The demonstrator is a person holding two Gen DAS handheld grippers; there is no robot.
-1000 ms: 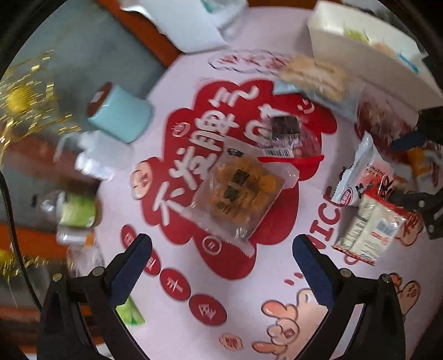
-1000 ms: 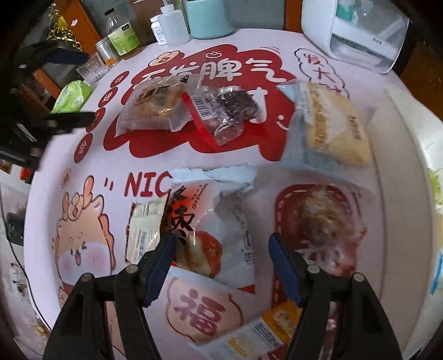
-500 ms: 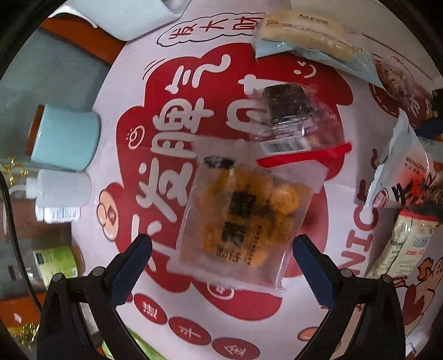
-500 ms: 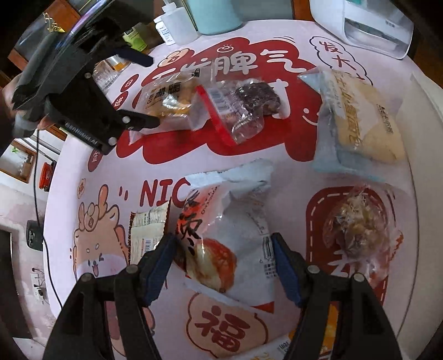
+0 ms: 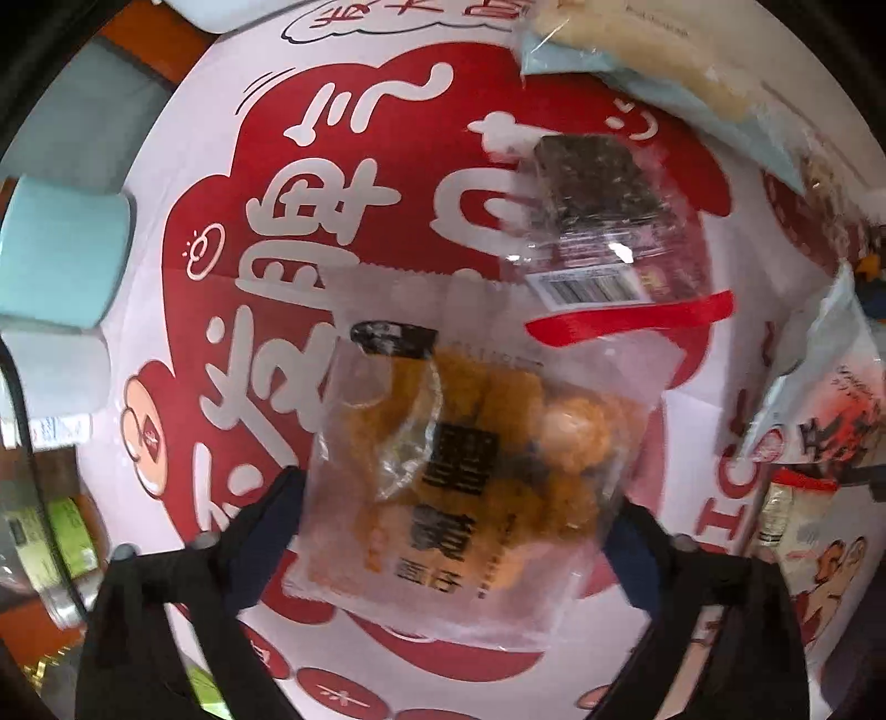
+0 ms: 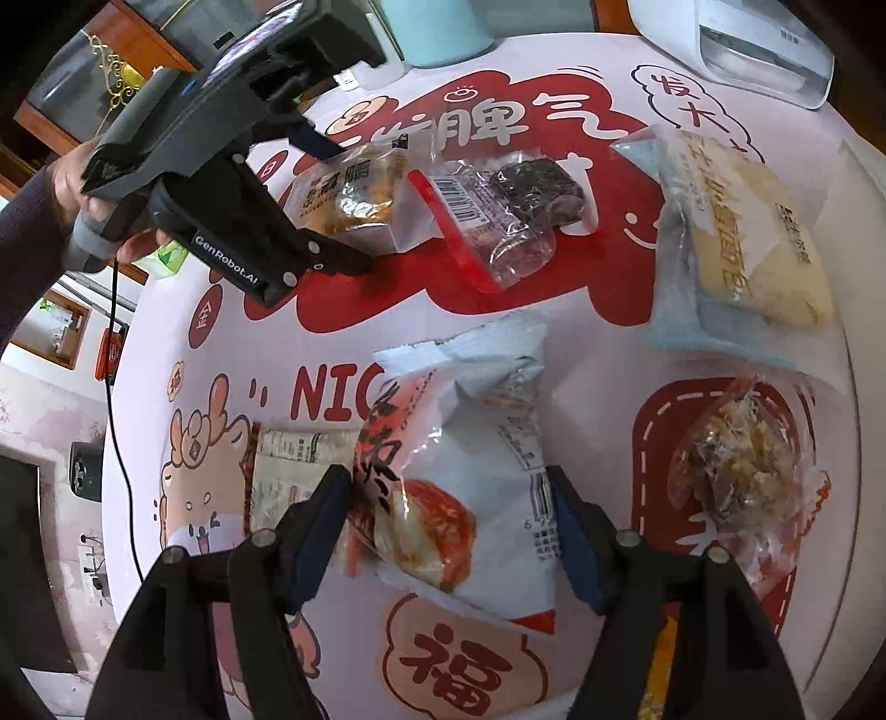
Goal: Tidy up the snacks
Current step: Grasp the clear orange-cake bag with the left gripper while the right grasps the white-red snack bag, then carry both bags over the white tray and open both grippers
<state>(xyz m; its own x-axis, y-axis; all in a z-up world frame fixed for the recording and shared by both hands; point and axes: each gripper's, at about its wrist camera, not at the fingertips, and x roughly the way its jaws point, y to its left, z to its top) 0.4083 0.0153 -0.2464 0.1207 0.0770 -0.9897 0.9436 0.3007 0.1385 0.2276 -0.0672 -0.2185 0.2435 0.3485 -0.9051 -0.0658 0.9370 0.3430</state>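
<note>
A clear packet of orange-yellow snack pieces lies flat on the printed tablecloth. My left gripper points down over it, its jaws closing with the packet between them and the pads at the film's side edges. The right wrist view shows the same left gripper straddling that packet, with a person's hand on its handle. My right gripper stands open astride a white and red snack bag, which rests on the cloth.
A dark snack in a clear packet with a red strip lies beside the orange one. Bread in a pale blue wrapper, a clear bag of brown snack and a small striped packet lie around. A teal cup and a white appliance stand at the back.
The left gripper has come down over the orange packet, which now sits between its fingers, and its jaws have narrowed. The right gripper still straddles the white bag, barely moved.
</note>
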